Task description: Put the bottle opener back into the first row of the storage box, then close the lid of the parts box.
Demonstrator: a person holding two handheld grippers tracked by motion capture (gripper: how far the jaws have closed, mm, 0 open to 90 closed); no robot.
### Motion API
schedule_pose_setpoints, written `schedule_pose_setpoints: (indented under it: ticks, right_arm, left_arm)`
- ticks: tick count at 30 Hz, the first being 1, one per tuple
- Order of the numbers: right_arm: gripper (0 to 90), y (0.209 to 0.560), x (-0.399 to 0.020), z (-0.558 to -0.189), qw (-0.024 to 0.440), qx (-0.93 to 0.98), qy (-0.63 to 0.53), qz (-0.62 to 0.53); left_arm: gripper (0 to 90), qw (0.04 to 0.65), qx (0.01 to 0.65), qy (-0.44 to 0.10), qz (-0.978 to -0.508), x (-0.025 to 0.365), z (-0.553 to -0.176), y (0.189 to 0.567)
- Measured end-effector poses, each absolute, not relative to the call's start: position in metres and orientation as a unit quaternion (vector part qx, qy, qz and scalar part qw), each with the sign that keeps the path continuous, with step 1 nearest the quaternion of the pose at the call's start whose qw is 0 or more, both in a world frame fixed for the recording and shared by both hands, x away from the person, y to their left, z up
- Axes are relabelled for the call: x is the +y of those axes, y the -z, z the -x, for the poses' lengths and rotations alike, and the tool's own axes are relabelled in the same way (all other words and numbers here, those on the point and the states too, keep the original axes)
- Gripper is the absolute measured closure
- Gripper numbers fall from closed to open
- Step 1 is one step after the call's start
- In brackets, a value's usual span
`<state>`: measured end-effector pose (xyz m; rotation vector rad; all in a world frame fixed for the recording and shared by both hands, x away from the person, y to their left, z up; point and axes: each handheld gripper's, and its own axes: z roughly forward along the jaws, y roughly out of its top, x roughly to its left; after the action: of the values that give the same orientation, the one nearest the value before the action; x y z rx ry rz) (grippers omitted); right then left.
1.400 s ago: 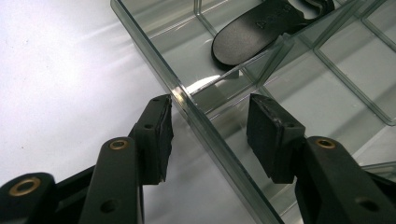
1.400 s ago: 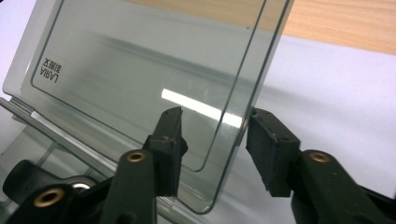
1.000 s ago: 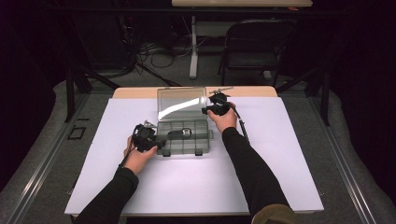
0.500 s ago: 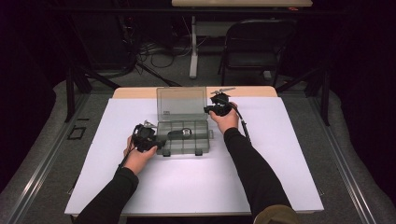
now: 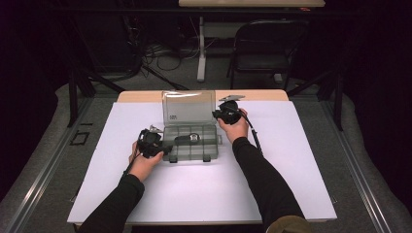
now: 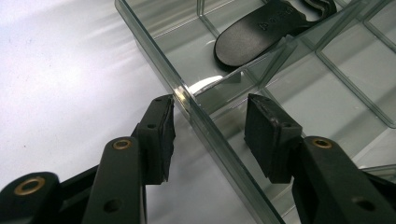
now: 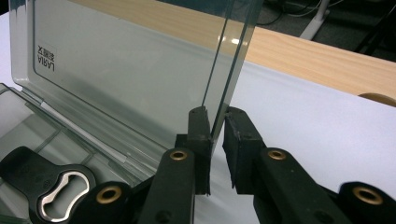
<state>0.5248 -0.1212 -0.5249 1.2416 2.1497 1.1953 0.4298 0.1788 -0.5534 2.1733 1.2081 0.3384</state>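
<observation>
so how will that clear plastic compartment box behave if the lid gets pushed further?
The clear plastic compartment box probably weighs little: thin walls, with one black bottle opener seen inside, so it may slide on the smooth white table cover. Its upright transparent lid looks thin, likely flexing at the right claw. The left claw straddling the wall should help steady it.

- Upright lid (image 5: 189, 108) walls off the far side of the compartment box (image 5: 190, 148).
- From above, the box's compartments lie open; a bottle opener (image 5: 187, 140) occupies one.
- White table cover (image 5: 204, 189) nearer than the box: bare passage.
</observation>
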Motion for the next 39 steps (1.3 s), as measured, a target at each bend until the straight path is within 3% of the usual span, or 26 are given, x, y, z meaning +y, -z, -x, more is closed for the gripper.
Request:
schedule_pose_setpoints:
  ticks: [13,25,39]
  right_arm:
    - [81.6,0.528,-0.12,-0.517,0.216,0.758,-0.437,-0.433]
    - [81.6,0.529,-0.12,-0.515,0.227,0.757,-0.44,-0.427]
    - [82.0,0.529,-0.119,-0.512,0.235,0.755,-0.444,-0.422]
  left_arm:
    - [34.2,0.315,0.464,-0.119,-0.819,0.183,-0.432,0.546]
    - [33.2,0.331,0.476,-0.123,-0.806,0.193,-0.438,0.532]
    - [36.6,0.345,0.475,-0.161,-0.793,0.188,-0.464,0.481]
